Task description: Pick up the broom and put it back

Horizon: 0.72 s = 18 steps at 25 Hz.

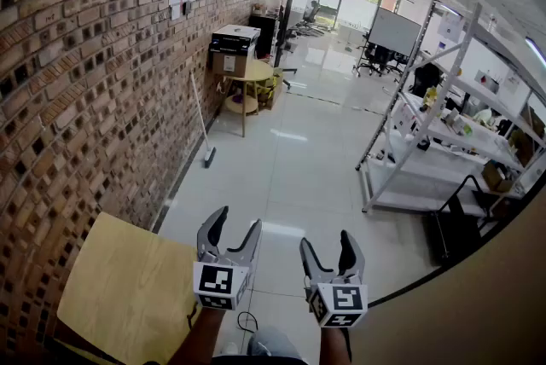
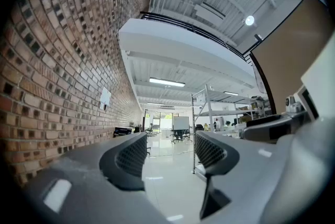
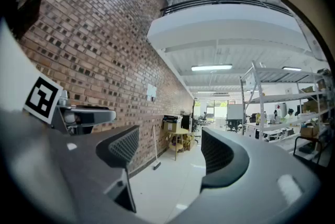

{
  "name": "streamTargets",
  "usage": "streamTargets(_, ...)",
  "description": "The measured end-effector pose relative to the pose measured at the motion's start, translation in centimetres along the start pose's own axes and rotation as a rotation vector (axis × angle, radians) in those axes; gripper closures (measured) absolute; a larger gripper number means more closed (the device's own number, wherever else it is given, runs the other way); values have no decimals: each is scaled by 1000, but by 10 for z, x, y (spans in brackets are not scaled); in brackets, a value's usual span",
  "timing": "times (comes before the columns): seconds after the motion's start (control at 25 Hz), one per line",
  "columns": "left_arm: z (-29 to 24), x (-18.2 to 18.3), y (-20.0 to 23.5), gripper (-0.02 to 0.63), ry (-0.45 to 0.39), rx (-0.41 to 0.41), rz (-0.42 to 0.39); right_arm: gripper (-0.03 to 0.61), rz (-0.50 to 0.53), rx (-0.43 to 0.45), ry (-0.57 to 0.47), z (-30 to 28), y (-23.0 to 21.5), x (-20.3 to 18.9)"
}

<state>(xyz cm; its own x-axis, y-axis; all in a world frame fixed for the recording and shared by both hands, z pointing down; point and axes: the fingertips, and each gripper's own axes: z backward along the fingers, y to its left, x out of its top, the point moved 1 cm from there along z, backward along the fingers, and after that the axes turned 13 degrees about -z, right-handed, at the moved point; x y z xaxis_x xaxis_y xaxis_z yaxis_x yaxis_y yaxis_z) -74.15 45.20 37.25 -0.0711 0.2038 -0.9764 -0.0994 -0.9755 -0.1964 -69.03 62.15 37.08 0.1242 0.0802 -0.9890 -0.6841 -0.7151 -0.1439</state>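
Brick wall [image 1: 102, 56] lines the left side, and the broom [image 1: 201, 120] leans against it, well ahead of both tools. The left hand-held gripper [image 1: 239, 218] and the right hand-held gripper [image 1: 325, 240] point level, side by side, jaws spread and empty. A metal shelf rack [image 1: 426, 129] stands to the right.

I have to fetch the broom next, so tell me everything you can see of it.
The broom is far off, standing nearly upright. Its thin pale handle leans against the brick wall, and its small dark head rests on the light floor at the wall's base, short of the round wooden table. Nothing holds it. Its bristles are too small to make out.
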Motion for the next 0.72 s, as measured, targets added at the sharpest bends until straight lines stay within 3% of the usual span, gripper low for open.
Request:
streamTargets(0.28,-38,-34,-19,342,34,-80,9,207,-22,-36,55,-24,-27,-23)
streamTargets(0.44,-81,-36,-25,342,49,-112,-13,215,-46,-21,79,-73,-60,-27)
streamTargets(0.52,-107,-39,-30,342,75,-121,-40,222,-44,26,87,-98,-71,-19)
streamTargets(0.72,-199,-12,-56,342,7,-119,-38,233,-32,62,29,-142,-131,17)
